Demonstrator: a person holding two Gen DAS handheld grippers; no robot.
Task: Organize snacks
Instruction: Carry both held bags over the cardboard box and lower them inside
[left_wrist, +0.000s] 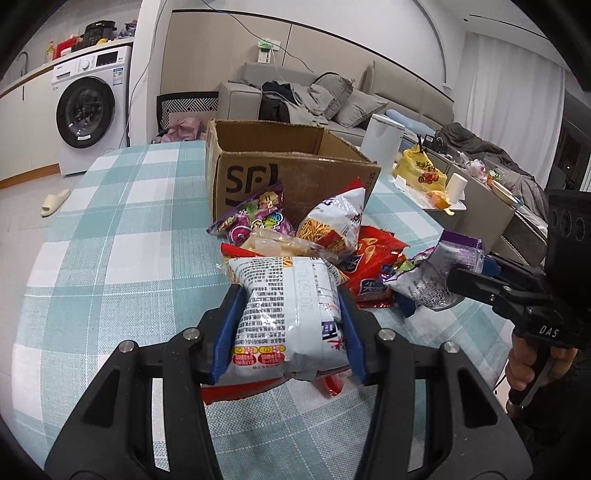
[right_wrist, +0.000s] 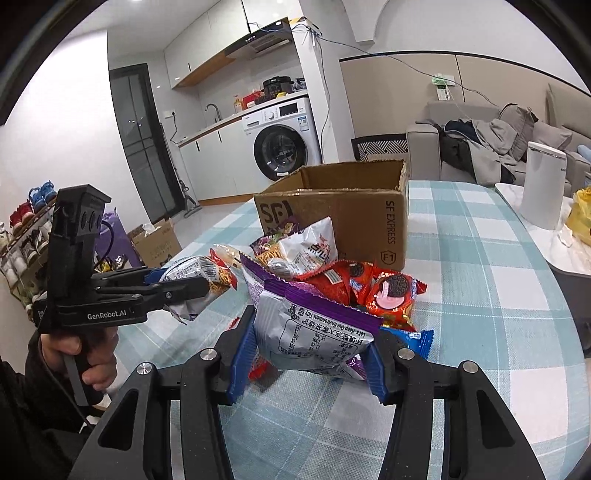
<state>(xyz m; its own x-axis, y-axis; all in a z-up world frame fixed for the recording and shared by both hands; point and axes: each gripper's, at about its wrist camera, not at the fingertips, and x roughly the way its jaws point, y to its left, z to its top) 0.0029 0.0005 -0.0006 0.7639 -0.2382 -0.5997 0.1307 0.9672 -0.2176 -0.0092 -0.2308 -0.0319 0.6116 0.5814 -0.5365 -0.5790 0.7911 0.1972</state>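
Observation:
My left gripper (left_wrist: 288, 328) is shut on a white noodle-snack bag (left_wrist: 284, 317), held just above the checked tablecloth in the left wrist view. In the right wrist view my right gripper (right_wrist: 310, 354) is shut on a silver bag with a purple top (right_wrist: 314, 332). Each gripper shows in the other's view: the right gripper (left_wrist: 458, 280) with its purple bag (left_wrist: 439, 273), the left gripper (right_wrist: 188, 286) with its white bag (right_wrist: 195, 280). Between them lies a pile of snacks (left_wrist: 325, 240), with red cookie packs (right_wrist: 388, 295). Behind the pile stands an open cardboard box (left_wrist: 280, 162).
The table wears a teal and white checked cloth (left_wrist: 122, 229). A white canister (right_wrist: 543, 184) and a yellow bag (left_wrist: 421, 170) stand on a side surface to the right. A washing machine (left_wrist: 88, 110) and a sofa (left_wrist: 332, 99) lie beyond the table. A person's hand (right_wrist: 92, 354) grips the left handle.

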